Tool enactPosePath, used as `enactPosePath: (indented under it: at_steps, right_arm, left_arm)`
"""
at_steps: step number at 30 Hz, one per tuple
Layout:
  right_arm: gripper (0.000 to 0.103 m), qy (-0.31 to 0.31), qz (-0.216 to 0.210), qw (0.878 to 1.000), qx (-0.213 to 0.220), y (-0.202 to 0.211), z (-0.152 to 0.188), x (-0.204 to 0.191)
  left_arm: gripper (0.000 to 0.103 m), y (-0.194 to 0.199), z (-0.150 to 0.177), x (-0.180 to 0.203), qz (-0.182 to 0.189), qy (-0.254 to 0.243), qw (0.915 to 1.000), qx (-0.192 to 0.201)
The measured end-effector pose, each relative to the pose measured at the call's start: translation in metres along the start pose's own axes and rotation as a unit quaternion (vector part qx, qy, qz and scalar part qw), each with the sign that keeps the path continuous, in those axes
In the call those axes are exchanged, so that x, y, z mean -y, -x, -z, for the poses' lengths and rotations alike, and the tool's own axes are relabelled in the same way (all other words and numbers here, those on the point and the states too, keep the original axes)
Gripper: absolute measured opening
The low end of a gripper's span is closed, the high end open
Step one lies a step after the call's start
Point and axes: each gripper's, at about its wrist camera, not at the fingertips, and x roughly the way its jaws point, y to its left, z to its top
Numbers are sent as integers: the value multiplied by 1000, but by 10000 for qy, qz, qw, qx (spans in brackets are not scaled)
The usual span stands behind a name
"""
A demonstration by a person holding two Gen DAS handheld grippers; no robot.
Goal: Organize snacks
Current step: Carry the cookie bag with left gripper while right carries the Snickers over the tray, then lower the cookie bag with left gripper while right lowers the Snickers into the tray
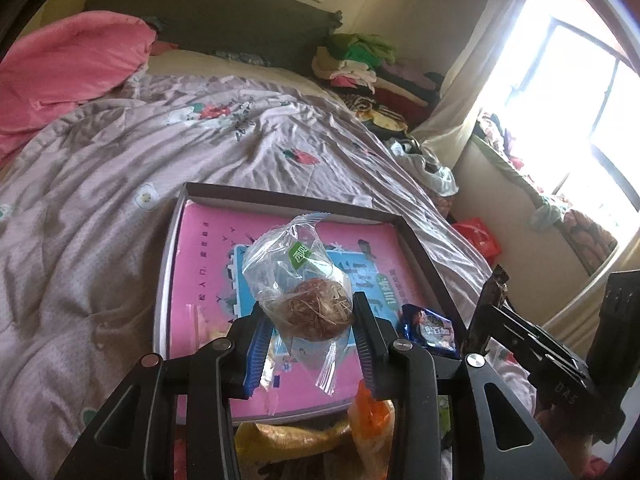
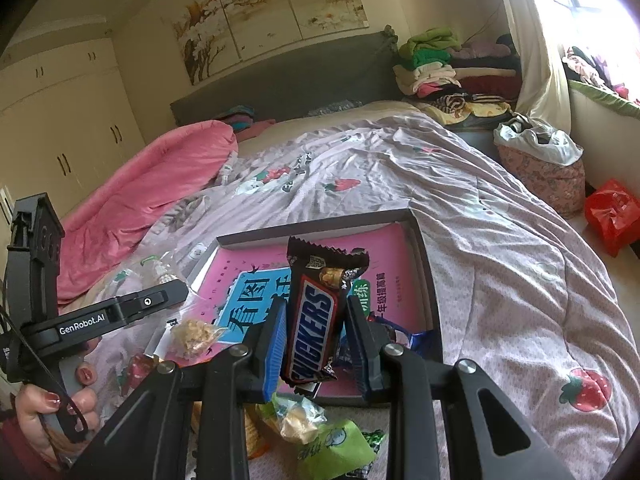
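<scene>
Two grippers work over a shallow box on a bed. In the left wrist view, the left gripper (image 1: 308, 328) clasps a clear bag holding a round brown pastry (image 1: 316, 312) above the pink-lined box (image 1: 288, 196), a blue snack packet (image 1: 430, 330) lying just right of its fingers. In the right wrist view, the right gripper (image 2: 316, 332) grips a Snickers bar (image 2: 314, 324) upright over the box's near edge, while a hand (image 2: 52, 412) steers the left gripper's handle beside loose snacks (image 2: 316, 436) on the floral quilt (image 2: 500, 240).
</scene>
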Motion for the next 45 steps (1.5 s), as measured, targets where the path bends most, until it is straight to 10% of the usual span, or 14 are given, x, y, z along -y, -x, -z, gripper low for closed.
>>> enactPosePath:
  at_steps: [45]
  right_arm:
    - [29,154,-23,9984,-541,-53,16,-12]
  left_arm:
    - [40,-48,23,1,75,-274,9973,-671]
